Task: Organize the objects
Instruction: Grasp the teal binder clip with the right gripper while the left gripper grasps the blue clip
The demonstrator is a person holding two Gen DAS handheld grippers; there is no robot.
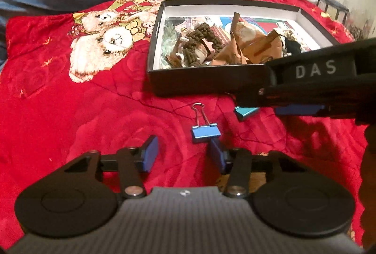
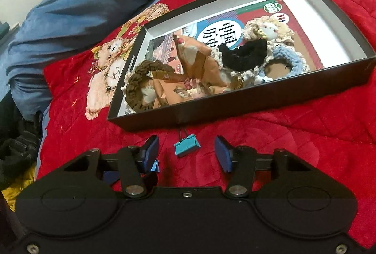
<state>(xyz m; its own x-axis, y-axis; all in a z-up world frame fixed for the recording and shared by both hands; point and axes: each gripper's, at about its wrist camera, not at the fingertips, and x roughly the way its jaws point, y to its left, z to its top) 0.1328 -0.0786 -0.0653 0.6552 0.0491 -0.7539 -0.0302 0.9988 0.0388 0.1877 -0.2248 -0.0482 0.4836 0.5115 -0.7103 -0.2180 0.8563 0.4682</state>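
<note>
My left gripper point(image 1: 183, 155) hovers over the red blanket point(image 1: 70, 113), pads apart and gripping nothing — a blue binder clip point(image 1: 205, 133) lies just ahead, toward its right finger, wire handles pointing at the black box point(image 1: 206, 82). My right gripper point(image 2: 188, 153), also apart, frames a teal binder clip point(image 2: 186, 144) lying between its pads, untouched.

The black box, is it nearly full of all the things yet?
Partly. The black cardboard box already holds crocheted scrunchies and brown wrappers. Nothing is gripped: two blue binder clips lie on the red blanket, one before each open gripper.
</note>
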